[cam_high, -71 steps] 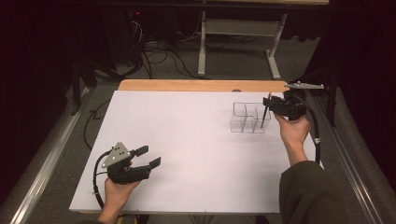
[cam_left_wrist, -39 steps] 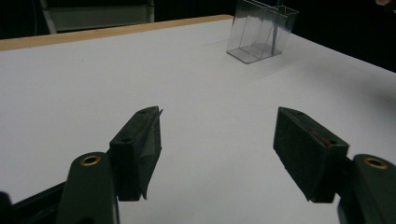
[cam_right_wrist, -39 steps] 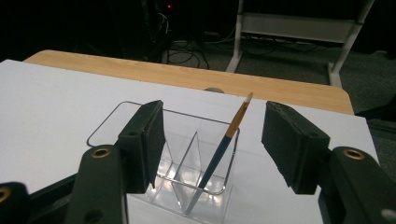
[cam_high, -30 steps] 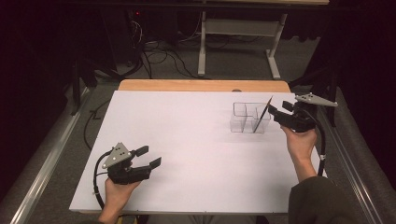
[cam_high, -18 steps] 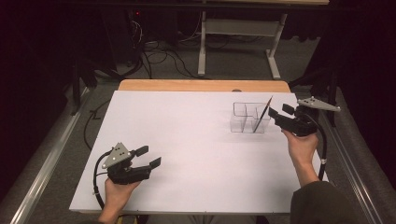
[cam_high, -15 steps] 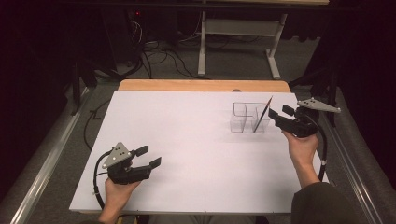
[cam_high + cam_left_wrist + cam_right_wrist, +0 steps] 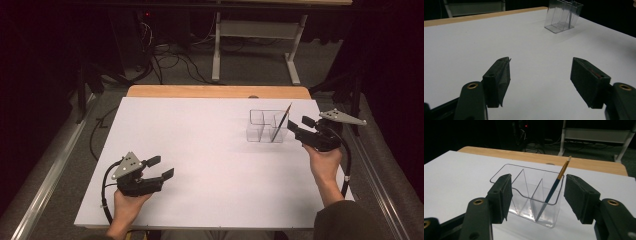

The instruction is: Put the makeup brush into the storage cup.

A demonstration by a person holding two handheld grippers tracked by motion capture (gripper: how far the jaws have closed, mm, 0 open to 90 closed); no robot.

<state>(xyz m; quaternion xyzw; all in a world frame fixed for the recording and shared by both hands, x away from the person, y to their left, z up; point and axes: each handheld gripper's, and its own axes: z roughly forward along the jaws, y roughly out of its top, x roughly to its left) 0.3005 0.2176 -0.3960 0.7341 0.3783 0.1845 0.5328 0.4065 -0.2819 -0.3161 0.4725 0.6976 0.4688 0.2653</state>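
Paintbrush [image 7: 281, 121]: a thin one with a dark blue handle, an orange-gold band and a pale tip, standing tilted in the right-hand compartment of a clear plastic organizer [image 7: 262, 125] near the far right corner of the white worktop [image 7: 210, 150]. Its lower end rests on the compartment's floor and its tip leans over the rim, up and to the right.

At the near left corner, the left gripper [image 7: 164, 167] lies low in the person's left hand [image 7: 125, 207], jaws apart with nothing between them; in the left gripper view only bare worktop shows between the pads, with the organizer [image 7: 562, 15] far off at the top.

At the right edge, the right gripper [image 7: 299, 125] sits just beside the organizer in the right hand [image 7: 324, 165], pointing at it. In the right gripper view its jaws stand apart, framing the organizer [image 7: 529, 192] and the paintbrush [image 7: 555, 187] without pressing on either.

Against the earliest picture, the right gripper has drawn back from over the organizer toward the right edge, and the brush now stands free in its compartment. The left gripper has stayed in place.
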